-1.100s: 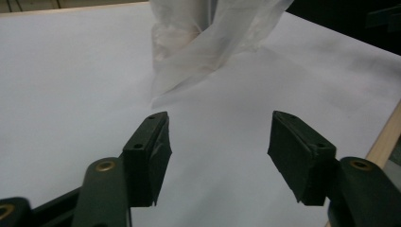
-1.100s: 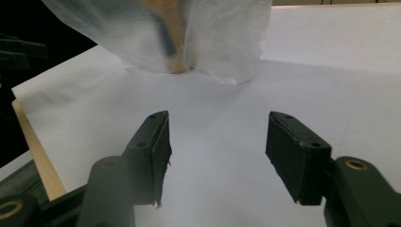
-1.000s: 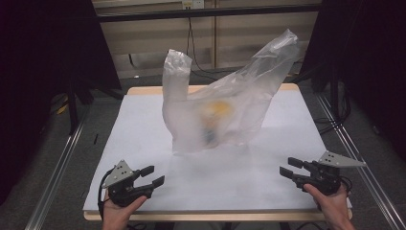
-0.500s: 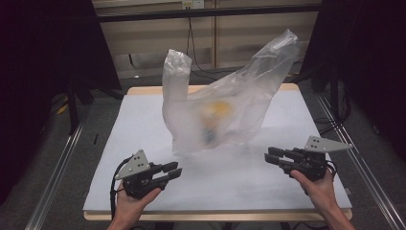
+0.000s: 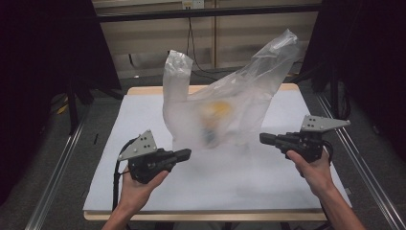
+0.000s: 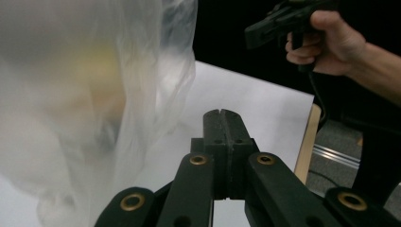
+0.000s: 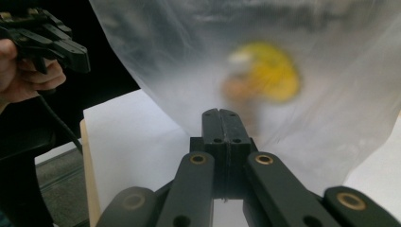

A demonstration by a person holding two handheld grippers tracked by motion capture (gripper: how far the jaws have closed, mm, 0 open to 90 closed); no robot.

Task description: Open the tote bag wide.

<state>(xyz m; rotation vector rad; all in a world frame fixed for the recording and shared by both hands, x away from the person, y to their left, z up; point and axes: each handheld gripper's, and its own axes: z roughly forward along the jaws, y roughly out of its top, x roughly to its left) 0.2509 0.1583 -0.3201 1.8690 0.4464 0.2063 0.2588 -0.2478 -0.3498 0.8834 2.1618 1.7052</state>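
a white sheet covers the worktop (image 5: pixel 143 120), with a light wooden edge showing along the far and near sides. grey carpet floor and metal rails flank it, dark curtains hang at both sides, and pale wall panels stand behind. a translucent plastic bag (image 5: pixel 225 110) stands upright around the worktop's middle, toward the far edge, crinkled and cloudy, its two handles poking up. something yellow (image 7: pixel 269 71) shows blurred through the film; what it is cannot be told. the left gripper (image 5: pixel 186 154), black with a grey three-cornered plate, hovers near the bag's left base, jaws pressed together on nothing. the right gripper (image 5: pixel 264 139) sits just beside the bag's right base, jaws likewise closed and empty.
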